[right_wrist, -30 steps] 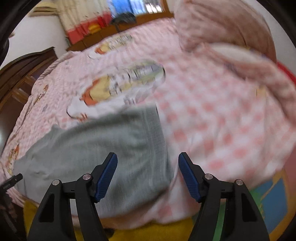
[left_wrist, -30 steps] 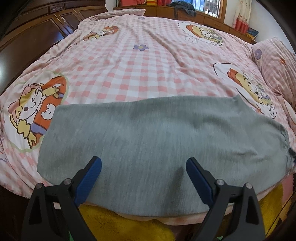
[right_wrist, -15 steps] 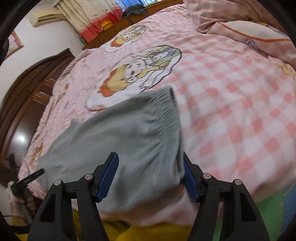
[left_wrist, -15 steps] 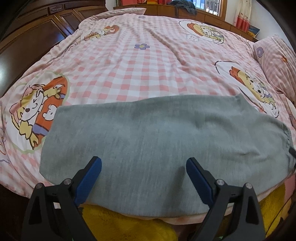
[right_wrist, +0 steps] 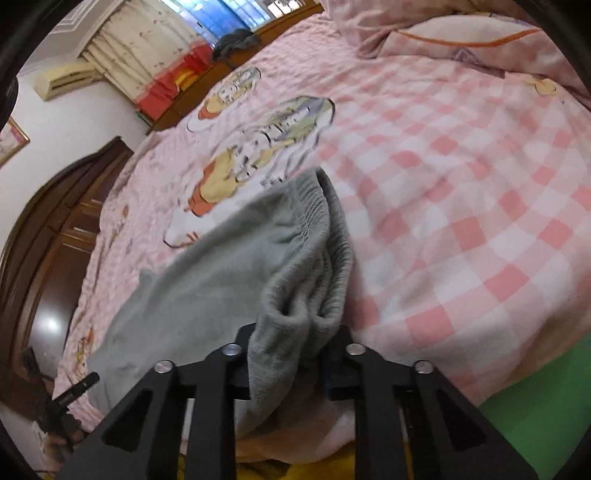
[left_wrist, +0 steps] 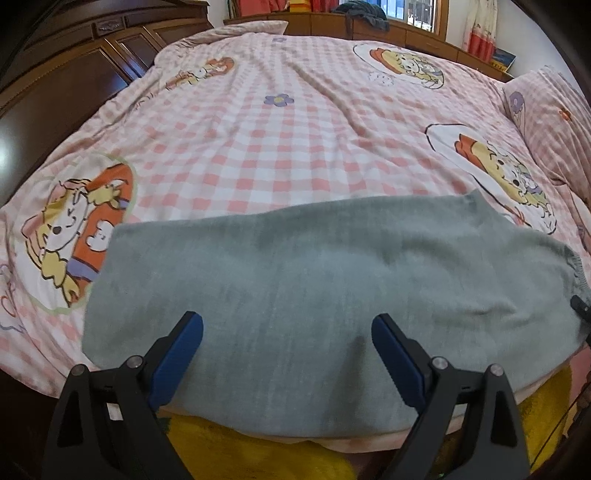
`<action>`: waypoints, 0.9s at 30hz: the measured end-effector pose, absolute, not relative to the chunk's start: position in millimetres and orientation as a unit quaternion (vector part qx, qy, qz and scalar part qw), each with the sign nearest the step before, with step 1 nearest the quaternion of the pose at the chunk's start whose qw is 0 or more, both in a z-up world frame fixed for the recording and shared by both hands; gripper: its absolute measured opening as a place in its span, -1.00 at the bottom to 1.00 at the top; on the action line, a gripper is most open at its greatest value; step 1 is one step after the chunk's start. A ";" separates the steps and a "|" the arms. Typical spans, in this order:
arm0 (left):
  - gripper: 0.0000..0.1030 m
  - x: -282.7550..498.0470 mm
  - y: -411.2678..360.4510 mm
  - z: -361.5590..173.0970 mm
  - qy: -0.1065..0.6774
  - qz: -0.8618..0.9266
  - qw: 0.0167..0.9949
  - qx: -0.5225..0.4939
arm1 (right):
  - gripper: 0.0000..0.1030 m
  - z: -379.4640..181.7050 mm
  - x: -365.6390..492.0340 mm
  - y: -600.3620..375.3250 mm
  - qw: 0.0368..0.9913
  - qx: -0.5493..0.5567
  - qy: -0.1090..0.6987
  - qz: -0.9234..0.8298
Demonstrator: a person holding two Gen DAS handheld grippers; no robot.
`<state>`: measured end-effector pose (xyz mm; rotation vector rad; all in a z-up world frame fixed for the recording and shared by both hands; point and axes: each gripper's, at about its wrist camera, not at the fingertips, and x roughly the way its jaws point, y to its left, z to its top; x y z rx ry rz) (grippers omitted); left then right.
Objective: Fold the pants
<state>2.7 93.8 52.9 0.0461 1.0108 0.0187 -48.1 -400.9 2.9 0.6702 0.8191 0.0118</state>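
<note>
The right hand-held gripper [right_wrist: 295, 354] has just closed on the bunched elastic waistband of the grey knit pants [right_wrist: 229, 280], which lie on the pink checked bed cover [right_wrist: 461, 192].

No legible text, labels, brands or numbers anywhere; only wordless cartoon prints on the pink-and-white checked cotton bedspread [left_wrist: 258, 155], toward its edges and corners.

Pants [left_wrist: 317, 280] are spread across the near edge of the bed cover [left_wrist: 280, 147], waistband [right_wrist: 317, 229] at the right end. A pillow [left_wrist: 554, 125] is set at far right on the cover. A wardrobe [left_wrist: 66, 81] is placed left of the bed; a window ledge [left_wrist: 406, 31] is behind it.
</note>
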 end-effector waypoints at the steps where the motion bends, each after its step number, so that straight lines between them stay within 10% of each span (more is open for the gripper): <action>1: 0.84 2.6 96.4 53.9 0.483 0.010 0.875 0.020 | -0.68 7.0 -48.4 -399.5 0.867 0.315 0.386 0.004; 27: 0.84 -16.2 180.8 65.2 0.459 0.067 0.884 -0.053 | -0.71 128.3 1.2 -178.6 0.913 0.086 0.334 0.220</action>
